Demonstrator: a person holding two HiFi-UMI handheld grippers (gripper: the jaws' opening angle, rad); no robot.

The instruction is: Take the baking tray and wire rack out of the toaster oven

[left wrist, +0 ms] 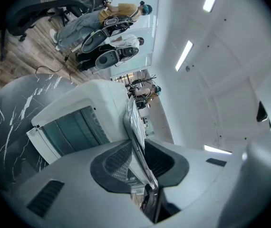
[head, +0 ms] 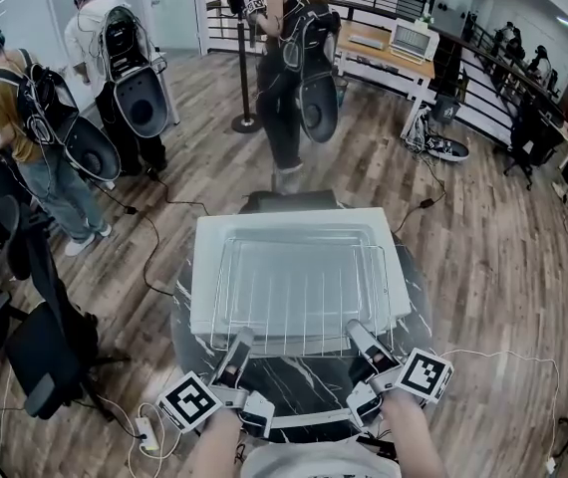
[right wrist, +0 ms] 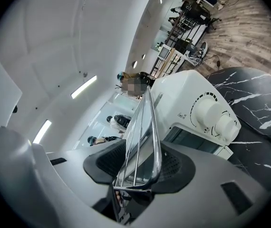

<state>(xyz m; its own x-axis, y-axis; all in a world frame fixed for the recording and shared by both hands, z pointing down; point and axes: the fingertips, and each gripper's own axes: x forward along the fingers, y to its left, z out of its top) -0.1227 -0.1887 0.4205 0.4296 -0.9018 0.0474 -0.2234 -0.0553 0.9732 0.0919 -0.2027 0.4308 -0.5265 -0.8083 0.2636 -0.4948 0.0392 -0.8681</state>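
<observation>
A white toaster oven (head: pixel 204 267) stands on a round dark marble table (head: pixel 304 378). A baking tray (head: pixel 299 232) lies flat on the oven's top, with a wire rack (head: pixel 299 297) resting on it. My left gripper (head: pixel 241 339) is at their front left edge and my right gripper (head: pixel 357 329) at the front right. In the left gripper view the tray's rim (left wrist: pixel 134 127) runs edge-on between the left gripper's (left wrist: pixel 136 158) parted pads. The right gripper (right wrist: pixel 140 163) is open around the rack's wire (right wrist: pixel 142 141) and the tray edge. The oven's knobs (right wrist: pixel 216 120) face me.
Several people wearing backpack rigs (head: pixel 130 68) stand on the wooden floor beyond the table. Black office chairs (head: pixel 40 357) crowd the left side. Cables and a power strip (head: pixel 146 432) lie on the floor near the table's front left. Desks (head: pixel 394 53) line the far right.
</observation>
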